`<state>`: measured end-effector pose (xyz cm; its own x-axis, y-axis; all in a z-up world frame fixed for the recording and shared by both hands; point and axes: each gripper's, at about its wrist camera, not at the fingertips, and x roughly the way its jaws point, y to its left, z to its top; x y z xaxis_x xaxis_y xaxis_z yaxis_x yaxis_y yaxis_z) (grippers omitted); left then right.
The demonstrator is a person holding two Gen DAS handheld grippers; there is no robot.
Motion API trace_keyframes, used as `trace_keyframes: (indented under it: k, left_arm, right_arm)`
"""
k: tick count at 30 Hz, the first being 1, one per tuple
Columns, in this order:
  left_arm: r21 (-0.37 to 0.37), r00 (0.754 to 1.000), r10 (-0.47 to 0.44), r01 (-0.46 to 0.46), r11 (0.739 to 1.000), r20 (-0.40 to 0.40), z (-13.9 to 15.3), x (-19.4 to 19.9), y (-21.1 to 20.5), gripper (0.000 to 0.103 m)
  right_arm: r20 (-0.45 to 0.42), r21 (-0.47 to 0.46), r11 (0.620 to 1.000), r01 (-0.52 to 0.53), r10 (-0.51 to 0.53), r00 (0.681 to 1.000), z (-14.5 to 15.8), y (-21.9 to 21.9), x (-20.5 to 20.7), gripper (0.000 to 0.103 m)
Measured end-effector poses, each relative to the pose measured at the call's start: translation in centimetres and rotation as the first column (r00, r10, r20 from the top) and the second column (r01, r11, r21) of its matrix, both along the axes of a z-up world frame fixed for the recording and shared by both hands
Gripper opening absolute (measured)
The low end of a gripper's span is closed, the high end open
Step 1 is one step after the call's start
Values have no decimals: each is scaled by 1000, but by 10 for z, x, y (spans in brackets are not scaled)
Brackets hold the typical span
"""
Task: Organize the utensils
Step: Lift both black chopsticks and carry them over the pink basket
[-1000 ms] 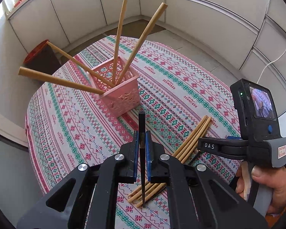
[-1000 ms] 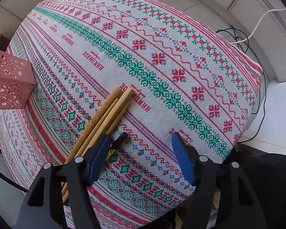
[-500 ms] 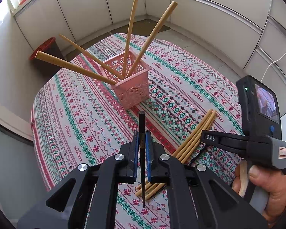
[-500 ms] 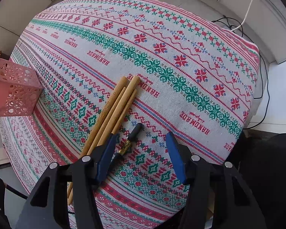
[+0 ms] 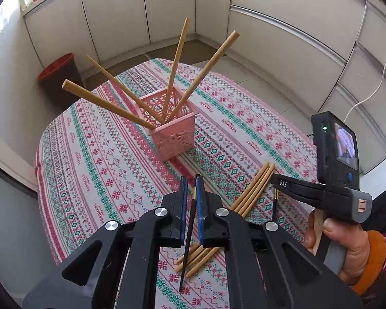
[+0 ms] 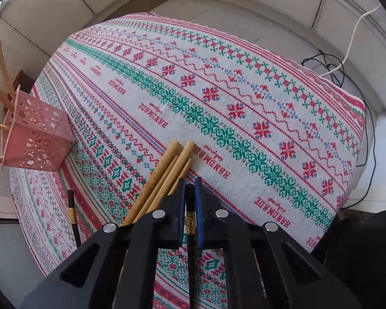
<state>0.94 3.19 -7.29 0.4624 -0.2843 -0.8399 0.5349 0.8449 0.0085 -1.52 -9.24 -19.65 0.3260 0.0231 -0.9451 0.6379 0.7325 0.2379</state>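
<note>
Counting the pieces: four bamboo chopsticks (image 5: 178,75) stand fanned out in one pink lattice basket (image 5: 173,134) on the patterned tablecloth (image 6: 257,108), and four more bamboo sticks (image 6: 164,177) lie bundled flat on the cloth. Two black chopsticks with gold bands are held: the left gripper (image 5: 191,200) is clamped on one black chopstick (image 5: 187,242); the right gripper (image 6: 190,200), its jaws having just been closing, pinches the second black chopstick (image 6: 190,221). "HANDMADE" repeats across the cloth; "DAS" marks the right gripper's arm.
</note>
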Motion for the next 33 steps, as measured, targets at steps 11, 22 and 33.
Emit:
trace_keyframes:
  k: [11, 22, 33]
  left_arm:
    - [168, 970, 54, -14, 986, -235, -87, 38, -41, 29]
    - [221, 930, 154, -81, 972, -334, -133, 76, -54, 33]
    - [148, 969, 96, -64, 987, -226, -87, 37, -47, 6]
  right_arm:
    - [180, -27, 980, -197, 198, 963, 34, -36, -12, 7]
    - [298, 57, 958, -282, 253, 920, 45, -61, -13, 7]
    - [382, -13, 939, -344, 323, 866, 75, -51, -21, 7]
